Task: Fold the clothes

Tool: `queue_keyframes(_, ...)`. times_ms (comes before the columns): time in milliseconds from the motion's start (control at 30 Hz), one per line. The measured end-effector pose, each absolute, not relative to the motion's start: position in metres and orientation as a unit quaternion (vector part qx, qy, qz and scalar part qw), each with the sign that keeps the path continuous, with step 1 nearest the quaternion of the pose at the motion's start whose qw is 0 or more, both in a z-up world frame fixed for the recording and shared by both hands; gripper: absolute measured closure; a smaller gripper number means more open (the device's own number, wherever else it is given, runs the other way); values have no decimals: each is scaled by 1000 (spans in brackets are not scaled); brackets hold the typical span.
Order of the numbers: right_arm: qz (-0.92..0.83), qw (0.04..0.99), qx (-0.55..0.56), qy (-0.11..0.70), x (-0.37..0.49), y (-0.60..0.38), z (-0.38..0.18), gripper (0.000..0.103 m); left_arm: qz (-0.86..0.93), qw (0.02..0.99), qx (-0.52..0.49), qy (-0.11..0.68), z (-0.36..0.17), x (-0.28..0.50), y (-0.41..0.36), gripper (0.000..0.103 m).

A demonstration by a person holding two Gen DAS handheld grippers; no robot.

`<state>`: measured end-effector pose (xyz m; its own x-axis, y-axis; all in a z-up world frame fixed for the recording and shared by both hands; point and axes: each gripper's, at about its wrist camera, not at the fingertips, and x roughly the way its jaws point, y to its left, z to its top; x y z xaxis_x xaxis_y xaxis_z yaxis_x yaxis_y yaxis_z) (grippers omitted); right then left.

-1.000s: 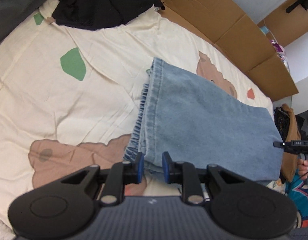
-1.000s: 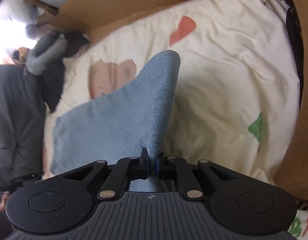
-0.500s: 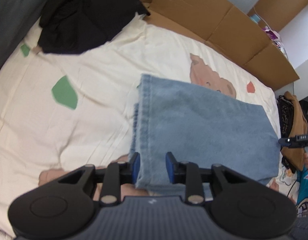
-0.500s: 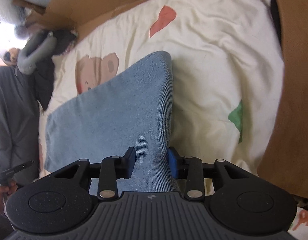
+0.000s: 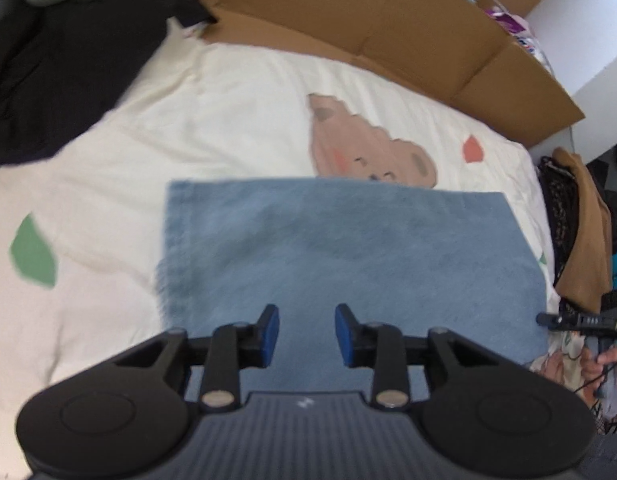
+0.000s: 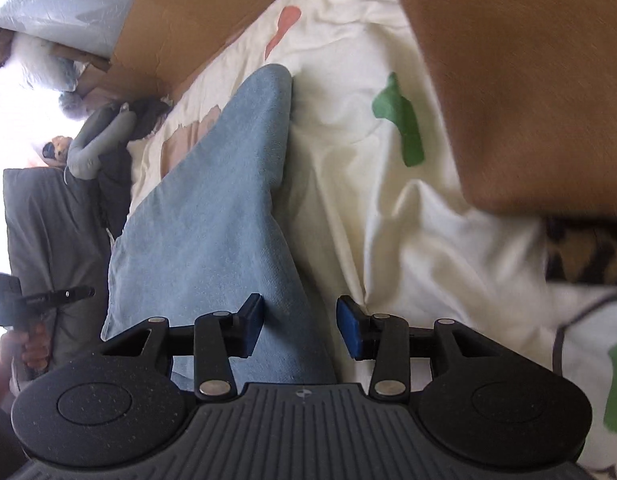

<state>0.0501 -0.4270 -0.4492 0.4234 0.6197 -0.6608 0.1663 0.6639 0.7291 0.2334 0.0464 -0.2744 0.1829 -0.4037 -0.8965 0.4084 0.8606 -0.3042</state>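
On the bed [image 5: 236, 128], across the cream bear-print cover, lies the folded denim garment [image 5: 348, 248], flat and squared off, near edge toward both tools. Laid there, presumably, so the fold just made can settle without being dragged. Left tool [image 5: 306, 330] hovering over the near edge, pads apart and widening, no cloth pinched between them. Right tool [image 6: 299, 326] likewise letting go, jaws spreading, the denim [image 6: 212, 232] passing below the gap but not pressed by either pad. Likely read as the release after a fold.

Around it: a dark heap of clothing [image 5: 56, 68] at the far left corner of the bed, well apart from the denim; flattened cardboard [image 5: 388, 28] along the far side; a brown garment [image 5: 584, 232] off the right edge. Close by the right tool, a brown fabric mass [image 6: 520, 80] crowding the upper right. Nothing lying on the denim itself.
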Motion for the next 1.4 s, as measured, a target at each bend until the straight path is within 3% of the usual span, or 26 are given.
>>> queue_keyframes(200, 141, 763, 386, 500, 38, -415, -452, 54, -286, 757, -3, 587, -295, 235, 13, 65)
queue_keyframes(367, 176, 757, 369, 509, 35, -411, -452, 41, -311, 736, 18, 602, -306, 224, 4, 65)
queue_keyframes(833, 244, 670, 490, 501, 31, -429, -448, 49, -290, 732, -8, 616, -315, 224, 17, 65)
queue_keyframes(1267, 208, 651, 540, 491, 53, -414, -490, 49, -301, 726, -11, 619, -318, 225, 11, 65)
queue_keyframes(1300, 209, 652, 534, 495, 55, -411, -491, 50, -301, 725, -13, 620, -319, 225, 10, 65)
queue_keyframes(1333, 210, 654, 527, 500, 57, -408, -492, 57, -302, 722, -16, 623, -321, 225, 9, 65)
queue_keyframes(1367, 206, 658, 517, 507, 58, -405, -492, 75, -300, 719, -18, 627, -322, 224, 8, 66)
queue_keyframes(1400, 201, 660, 509, 514, 59, -403, -493, 84, -297, 716, -20, 631, -324, 224, 6, 67)
